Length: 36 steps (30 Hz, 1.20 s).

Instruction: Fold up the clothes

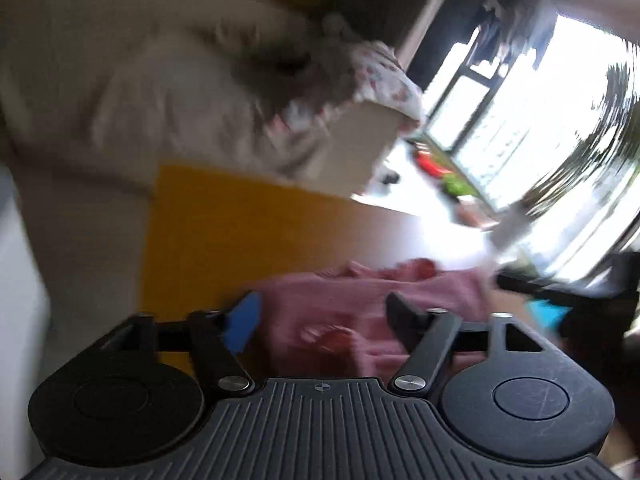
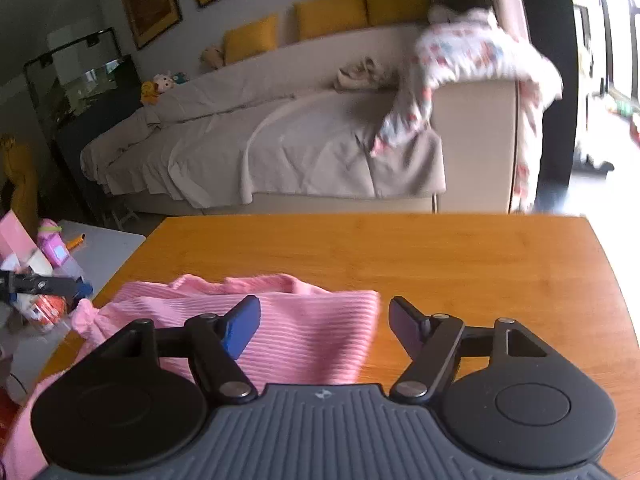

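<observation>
Through my left wrist camera, everything is smearing with motion blur. My left tongs [image 1: 320,320] are standing released, jaws spread with nothing between them, hovering over the pink ribbed knit garment [image 1: 360,300], which is lying bunched on the orange-brown wooden worktop [image 1: 240,216]. At the right edge the dark shape with a blue pad is looking like my other tool, though the blur is making that unsure. Behind, a beige sofa [image 1: 120,80] is carrying a floral-printed cloth [image 1: 384,76].

Through my right wrist camera the picture is sharper. My right tongs [image 2: 324,324] are also hanging released, holding nothing, just above the garment's right-hand straight edge [image 2: 370,320]. The pink ribbed knit garment is lying at the near left part of the worktop, part of it flat, its left end gathered and spilling toward the worktop's edge.

Whether this is a garment half folded or one being laid out, I cannot tell. To grip well, I am judging that each pair of tongs should pinch one layer at an edge, keeping the cloth taut between them.
</observation>
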Motion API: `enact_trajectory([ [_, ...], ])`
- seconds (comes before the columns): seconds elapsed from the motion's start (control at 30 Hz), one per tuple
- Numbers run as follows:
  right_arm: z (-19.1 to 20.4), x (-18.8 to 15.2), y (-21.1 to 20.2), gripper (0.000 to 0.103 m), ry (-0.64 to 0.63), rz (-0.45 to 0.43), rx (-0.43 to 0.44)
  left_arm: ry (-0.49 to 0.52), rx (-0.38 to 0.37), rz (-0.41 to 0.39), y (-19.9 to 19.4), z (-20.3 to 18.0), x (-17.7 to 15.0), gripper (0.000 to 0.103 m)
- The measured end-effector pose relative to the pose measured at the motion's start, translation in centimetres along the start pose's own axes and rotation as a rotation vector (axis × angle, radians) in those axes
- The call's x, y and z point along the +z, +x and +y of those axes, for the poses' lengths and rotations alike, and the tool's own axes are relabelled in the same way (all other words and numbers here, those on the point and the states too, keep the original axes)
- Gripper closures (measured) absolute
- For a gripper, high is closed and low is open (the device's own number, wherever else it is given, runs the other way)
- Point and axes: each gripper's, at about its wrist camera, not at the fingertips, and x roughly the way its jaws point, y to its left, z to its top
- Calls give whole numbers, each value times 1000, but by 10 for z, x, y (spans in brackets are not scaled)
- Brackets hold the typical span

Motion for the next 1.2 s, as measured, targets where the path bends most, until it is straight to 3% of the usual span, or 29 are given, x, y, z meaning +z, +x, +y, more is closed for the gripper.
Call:
enact_trajectory([
  [0.1, -21, -4, 13, 30, 74, 51, 32, -84, -37, 76, 14, 17, -3, 22],
  [0.2, -33, -8, 26, 30, 131, 67, 69, -126, -71, 100, 28, 25, -9, 17],
  [0.27, -38, -8, 33, 26, 164, 66, 110, -146, -107, 101, 32, 27, -9, 8],
  [0.37, -37, -3, 45, 25, 191, 78, 181, -127, -117, 106, 41, 24, -4, 7],
  [0.53, -16, 6, 65, 26, 107, 115, 235, -65, -93, 103, 59, 11, 7, 7],
  [0.6, -5, 10, 72, 43, 64, 127, 233, -35, -81, 89, 67, 6, 11, 8],
  [0.63, -1, 11, 74, 49, 43, 133, 230, -20, -75, 81, 71, 4, 13, 16],
  [0.7, 7, 12, 75, 77, 0, 146, 209, -9, -68, 80, 80, 2, 15, 44],
  [0.73, 9, 11, 74, 79, -17, 152, 194, -9, -69, 87, 84, 2, 15, 63],
  [0.77, 10, 11, 72, 81, -21, 149, 190, -7, -72, 91, 88, 2, 15, 74],
  [0.93, 16, 19, 35, 86, -52, 88, 191, 41, -92, 62, 84, -13, 21, 81],
  [1.07, 26, 26, -10, 86, -103, 24, 194, 142, -121, 1, 47, -42, 25, 82],
  [1.2, 33, 20, -38, 86, -118, 4, 145, 212, -95, -23, 25, -65, 20, 80],
])
